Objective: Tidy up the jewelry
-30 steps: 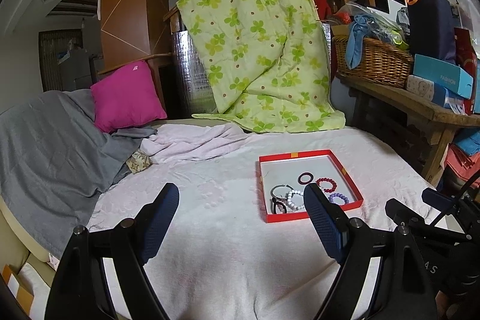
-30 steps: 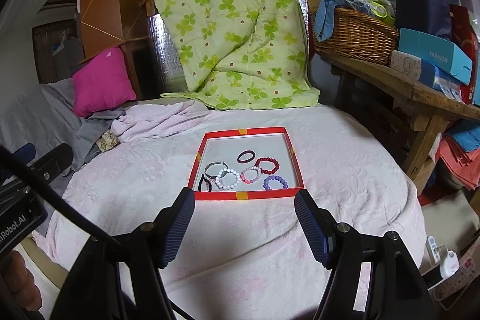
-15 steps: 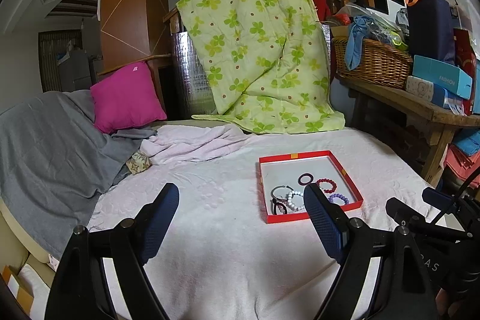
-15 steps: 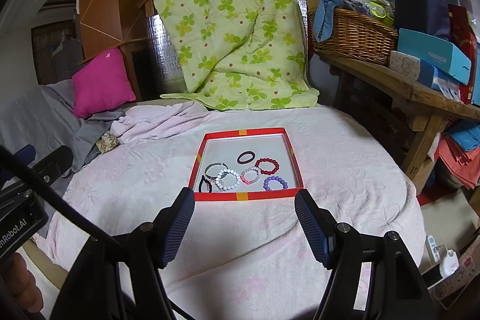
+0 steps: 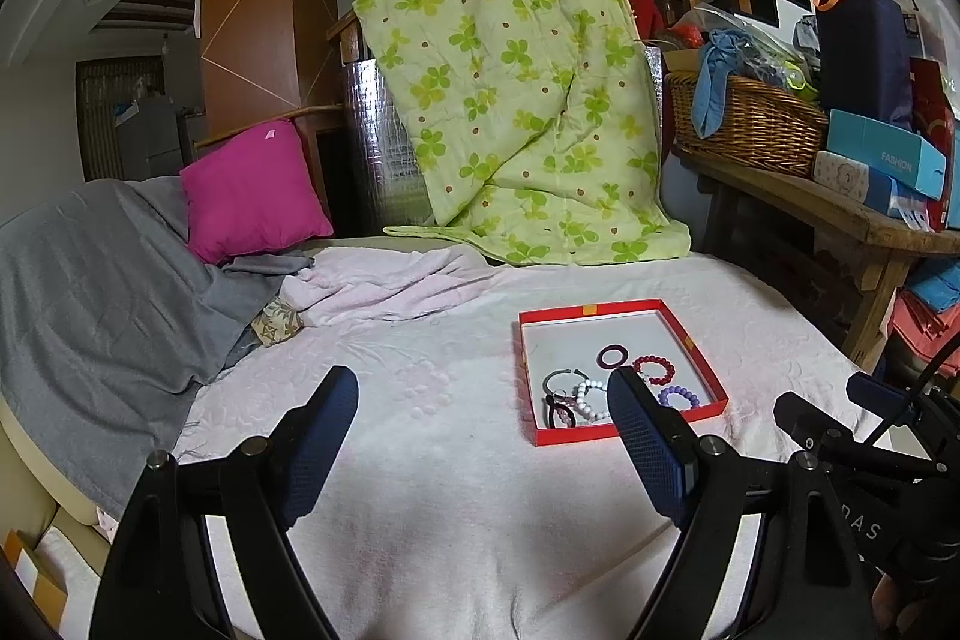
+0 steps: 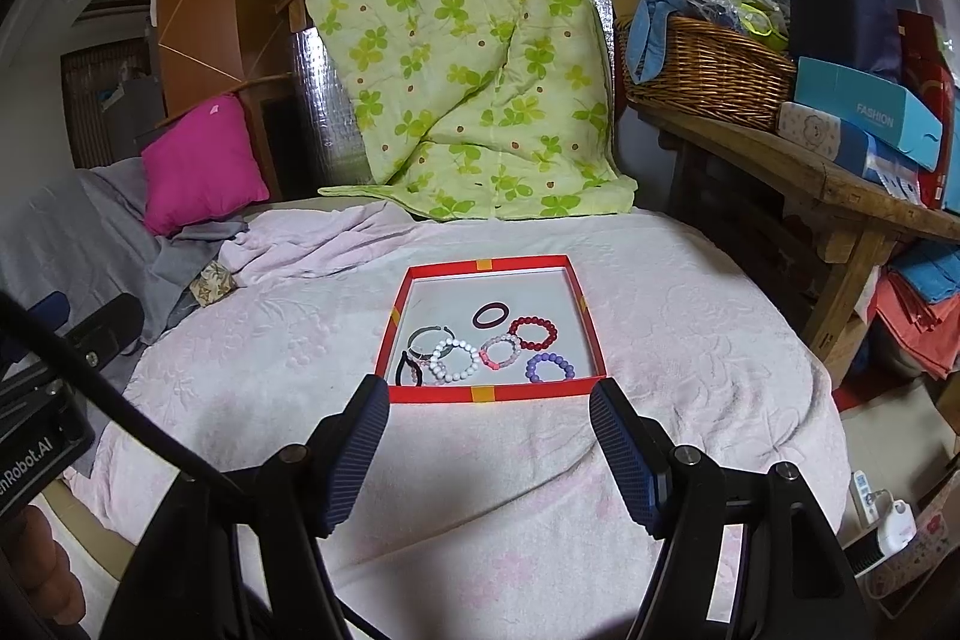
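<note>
Pink bracelet (image 5: 564, 415) behind claw finger (image 5: 645, 436)

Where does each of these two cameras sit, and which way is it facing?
Left wrist view: on the left hand-held gripper, facing forward and down over the bed; the red tray lies right of centre, the other gripper's frame at right.
Right wrist view: on the right hand-held gripper, facing the red tray head-on; fingers show bottom left.
Shared: tray, bracelets, green quilt.
</note>
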The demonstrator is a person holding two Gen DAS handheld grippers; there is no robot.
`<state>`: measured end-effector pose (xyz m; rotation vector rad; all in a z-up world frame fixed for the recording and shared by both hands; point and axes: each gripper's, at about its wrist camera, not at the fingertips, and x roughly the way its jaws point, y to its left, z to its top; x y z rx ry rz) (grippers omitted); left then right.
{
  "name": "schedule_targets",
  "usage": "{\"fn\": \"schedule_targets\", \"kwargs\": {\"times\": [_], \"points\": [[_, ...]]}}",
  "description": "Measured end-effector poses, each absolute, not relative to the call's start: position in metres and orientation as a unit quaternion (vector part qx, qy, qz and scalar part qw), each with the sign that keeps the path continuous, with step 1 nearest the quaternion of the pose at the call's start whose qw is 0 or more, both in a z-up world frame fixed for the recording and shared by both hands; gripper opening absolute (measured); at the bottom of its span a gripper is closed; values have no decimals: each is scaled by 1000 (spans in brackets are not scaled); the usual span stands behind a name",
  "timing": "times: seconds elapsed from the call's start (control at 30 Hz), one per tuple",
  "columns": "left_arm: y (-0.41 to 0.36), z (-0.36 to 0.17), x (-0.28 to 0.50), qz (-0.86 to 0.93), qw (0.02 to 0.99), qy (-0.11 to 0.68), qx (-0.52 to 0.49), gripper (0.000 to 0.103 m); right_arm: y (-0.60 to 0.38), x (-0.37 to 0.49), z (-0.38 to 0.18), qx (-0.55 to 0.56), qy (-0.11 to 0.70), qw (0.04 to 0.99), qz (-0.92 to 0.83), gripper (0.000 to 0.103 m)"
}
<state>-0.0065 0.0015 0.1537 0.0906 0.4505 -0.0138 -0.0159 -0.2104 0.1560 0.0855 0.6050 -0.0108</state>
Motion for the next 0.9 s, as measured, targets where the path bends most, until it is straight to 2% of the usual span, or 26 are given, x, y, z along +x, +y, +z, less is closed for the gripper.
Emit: {"fn": "schedule_targets", "kwargs": {"times": [0.9], "points": [[0,152,10,-23,973,223,47,86,-218,2,148,38,309,950,-20,73]]}}
